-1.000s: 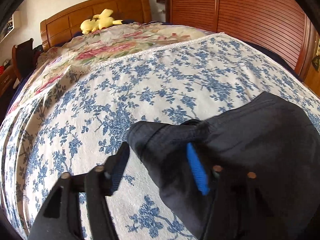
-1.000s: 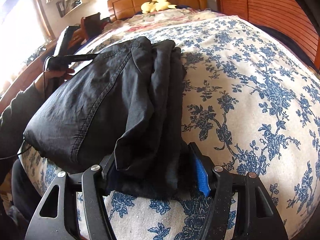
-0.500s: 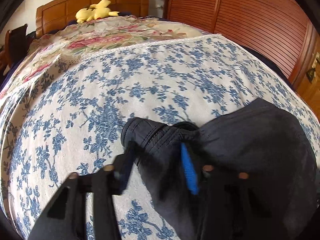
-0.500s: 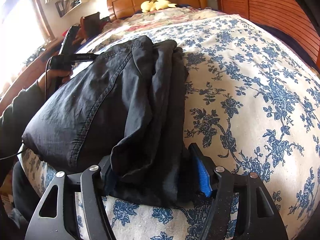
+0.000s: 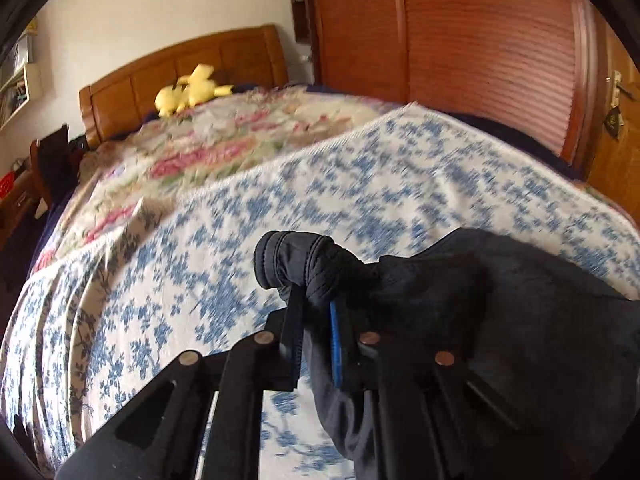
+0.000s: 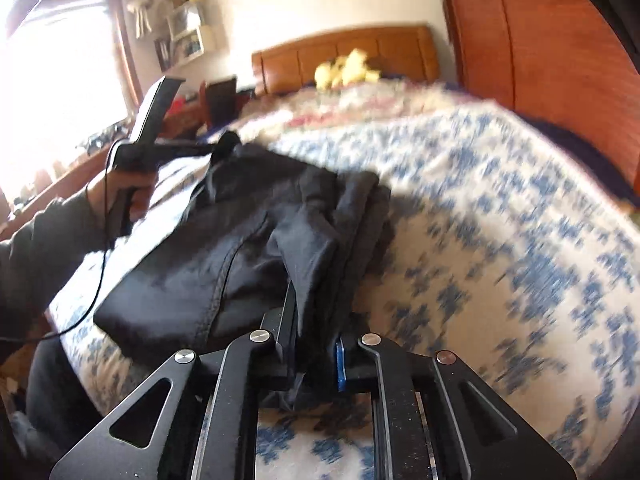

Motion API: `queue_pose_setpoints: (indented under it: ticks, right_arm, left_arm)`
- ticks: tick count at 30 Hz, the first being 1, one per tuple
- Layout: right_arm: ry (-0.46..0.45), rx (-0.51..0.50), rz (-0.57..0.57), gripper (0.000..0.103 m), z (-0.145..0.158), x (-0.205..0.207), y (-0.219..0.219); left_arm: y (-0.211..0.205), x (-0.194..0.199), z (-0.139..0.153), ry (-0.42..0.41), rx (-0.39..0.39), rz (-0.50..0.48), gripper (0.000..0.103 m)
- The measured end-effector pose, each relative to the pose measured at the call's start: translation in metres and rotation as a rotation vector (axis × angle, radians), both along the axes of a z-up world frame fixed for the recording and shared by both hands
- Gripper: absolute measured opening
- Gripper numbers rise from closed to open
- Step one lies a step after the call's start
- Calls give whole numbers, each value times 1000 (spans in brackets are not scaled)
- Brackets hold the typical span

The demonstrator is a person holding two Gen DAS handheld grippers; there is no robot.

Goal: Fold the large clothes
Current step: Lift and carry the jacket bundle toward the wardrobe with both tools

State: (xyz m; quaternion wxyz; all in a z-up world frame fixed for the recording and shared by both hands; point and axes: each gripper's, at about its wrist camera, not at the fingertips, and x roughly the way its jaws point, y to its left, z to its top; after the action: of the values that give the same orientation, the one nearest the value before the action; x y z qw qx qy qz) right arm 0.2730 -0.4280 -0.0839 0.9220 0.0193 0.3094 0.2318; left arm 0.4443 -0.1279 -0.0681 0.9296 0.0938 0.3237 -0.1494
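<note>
Both my left tool (image 5: 316, 336) and right tool (image 6: 316, 344) are clamped on the dark garment (image 6: 240, 240), already bunched in layers on the bed (image 6: 500, 240), final fold and smoothing left, I reckon.

Left hand-held gripper (image 5: 314, 316) and right hand-held gripper (image 6: 316, 340) both clamped tight.

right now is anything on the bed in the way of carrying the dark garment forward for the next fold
Nothing visible. Both the left gripper and right gripper are already clamped on the dark garment, and the blue floral bedspread ahead is bare up to the yellow plush toy by the headboard.
</note>
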Motion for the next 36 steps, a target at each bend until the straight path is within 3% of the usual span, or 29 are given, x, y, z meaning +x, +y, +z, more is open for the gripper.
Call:
queue_pose_setpoints:
  ticks: [7,16,20,28,33,36]
  right_arm:
    - [-58,-50,-54,9,19,-3,-36]
    - [-101,-129,-151,9,43,-7,-101]
    - [-130,-185,-257,8,56,-5,-148]
    - [-179,-301,-467,8,104,-14,-250]
    - [-146,-353,-574,8,111,-33,-293]
    - [-90,-366,-634,9,96,-37,-315]
  left_arm:
    - [-66,-19,29,-62,-1,-93,8]
    - [-158,-16,45,-81,-42,-180,7]
    - [-224,-9,56,-112,-24,-249,7]
    - [-352,-2,79,-127,-106,-382,7]
    - [-408,2,70,-118,-82,-433,7]
    - [-424,1,61,-104,-48,-422,8]
